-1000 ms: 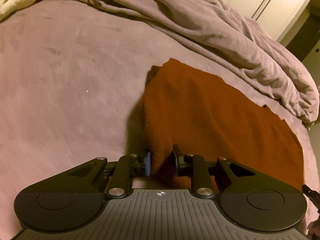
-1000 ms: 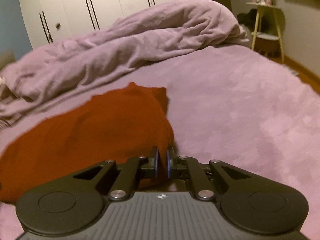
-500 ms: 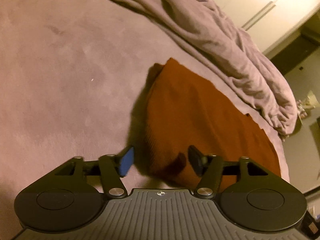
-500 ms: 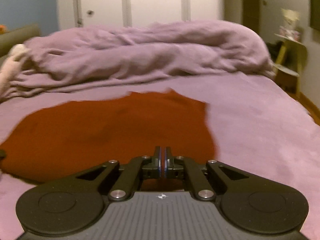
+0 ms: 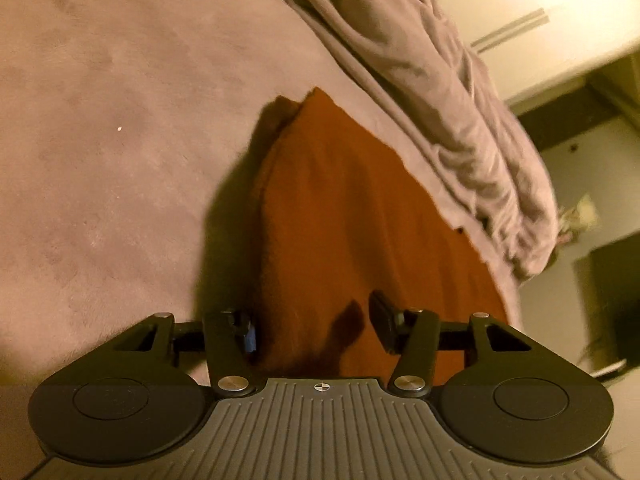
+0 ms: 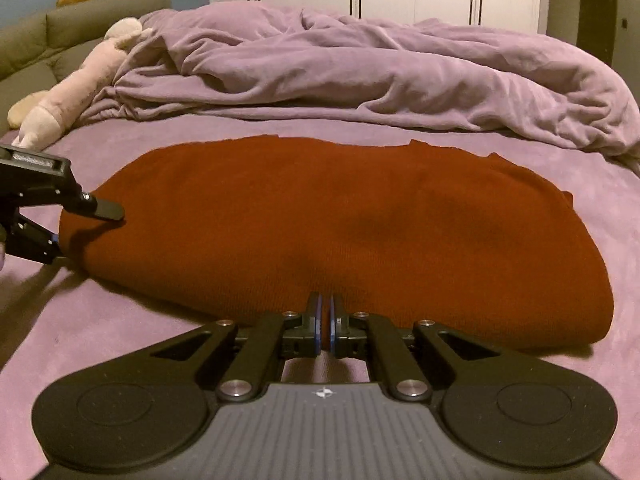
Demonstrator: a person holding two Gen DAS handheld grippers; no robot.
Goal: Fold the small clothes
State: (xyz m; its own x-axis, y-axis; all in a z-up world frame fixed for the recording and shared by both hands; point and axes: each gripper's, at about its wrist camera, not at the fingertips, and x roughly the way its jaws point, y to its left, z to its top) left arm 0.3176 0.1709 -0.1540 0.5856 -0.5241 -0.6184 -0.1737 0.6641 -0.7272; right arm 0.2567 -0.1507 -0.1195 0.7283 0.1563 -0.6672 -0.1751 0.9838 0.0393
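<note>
Partly hidden, right gripper (image 6: 325, 322) jaws pinch the rust garment (image 6: 320, 220); left gripper (image 5: 314, 326) jaws wide.

The left gripper (image 6: 86, 226) runs off the right wrist view's left edge, the rust-red garment (image 5: 352, 216) has its near hem hidden behind the gripper body in the left wrist view, and the items beyond the bed there are too blurred to name.
</note>
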